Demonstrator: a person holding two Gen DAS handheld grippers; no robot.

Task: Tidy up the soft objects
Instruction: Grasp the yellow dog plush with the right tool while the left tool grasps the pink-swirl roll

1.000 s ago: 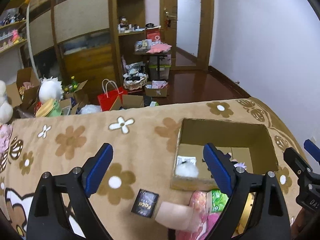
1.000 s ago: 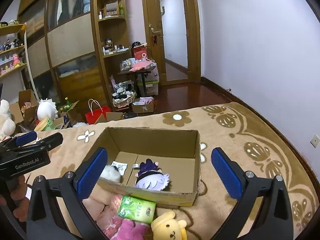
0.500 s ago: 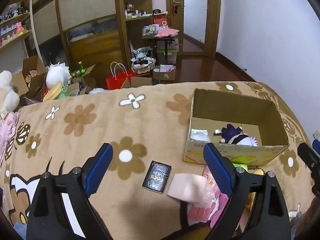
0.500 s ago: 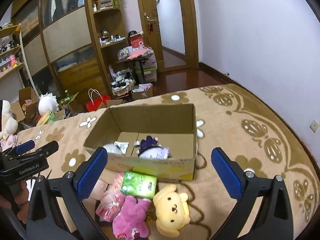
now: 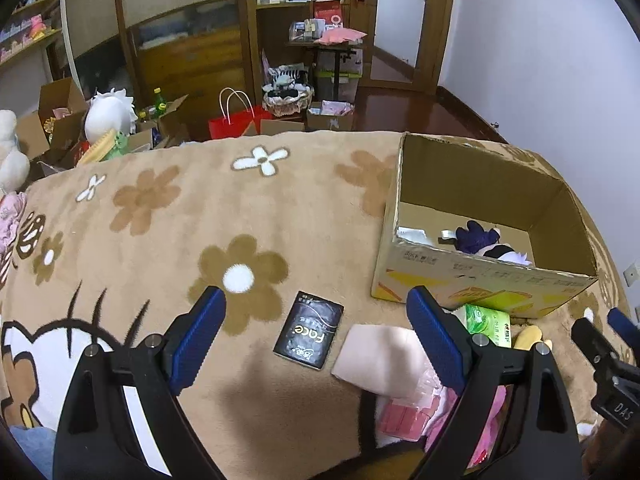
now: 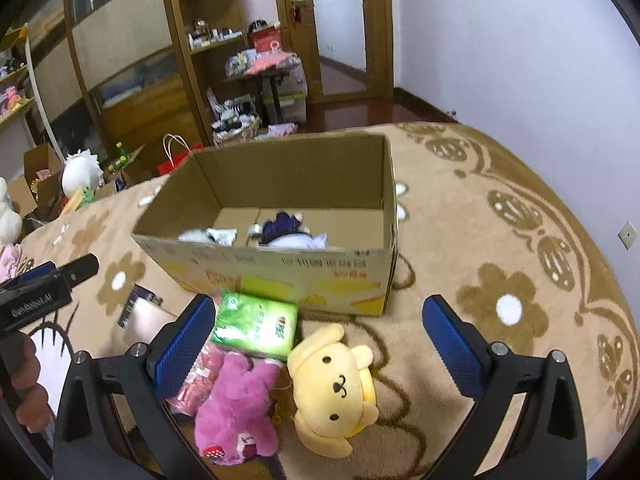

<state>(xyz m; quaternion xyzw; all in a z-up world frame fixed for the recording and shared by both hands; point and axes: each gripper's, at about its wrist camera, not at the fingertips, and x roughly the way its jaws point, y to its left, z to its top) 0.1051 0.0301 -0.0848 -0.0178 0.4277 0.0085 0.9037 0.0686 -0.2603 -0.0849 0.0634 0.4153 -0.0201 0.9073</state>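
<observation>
An open cardboard box [image 6: 280, 276] stands on the flowered blanket; it also shows in the left wrist view [image 5: 480, 280]. Inside lie a purple-and-white plush [image 6: 292, 232] and a white fluffy item [image 6: 196, 235]. In front of the box lie a yellow dog plush [image 6: 334, 384], a magenta plush [image 6: 236, 404], a green tissue pack [image 6: 256, 324], a pink packet [image 6: 194, 384], a beige soft pad [image 5: 380, 354] and a black "Face" packet [image 5: 309, 330]. My right gripper [image 6: 324, 344] is open above the plushes. My left gripper [image 5: 316, 336] is open above the black packet.
The flowered blanket [image 5: 160, 220] covers the surface, with its rounded edge at the far side. Beyond it the floor holds a red bag [image 5: 234, 124], boxes and a white plush [image 5: 110, 114]. Shelves and a door stand behind.
Both grippers have pulled back and risen from the box. The toys in front of the box now show fully. Both stay open and empty.
</observation>
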